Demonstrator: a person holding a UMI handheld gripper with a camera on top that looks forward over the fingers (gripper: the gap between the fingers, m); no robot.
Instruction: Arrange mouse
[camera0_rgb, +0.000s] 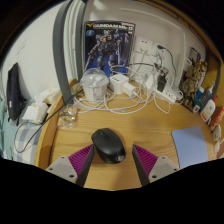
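Mouse first: a dark grey, rounded plastic computer mouse (108, 145) rests on the light brown wooden bench (150, 125), its rear end lying between the two fingers of the gripper (111, 163) and its front end reaching just ahead of them. The gripper's fingers stand apart, and their pink pads (72, 163) show a gap to the mouse on either side, so nothing presses on it. Beyond the mouse, toward the wall, sits a clear round plastic container (94, 85), and just beside that container a white boxy charger (123, 85) lies among loose white cables (150, 97) that trail across the bench. Behind these, well beyond the mouse, a tall printed box bearing a robot figure (108, 45) stands upright against the wall. To the right of the mouse, near the bench edge, lies a flat pale blue rectangular sheet (188, 146). Far to the left of the mouse a dark upright object (14, 88) stands; what it is cannot be told.
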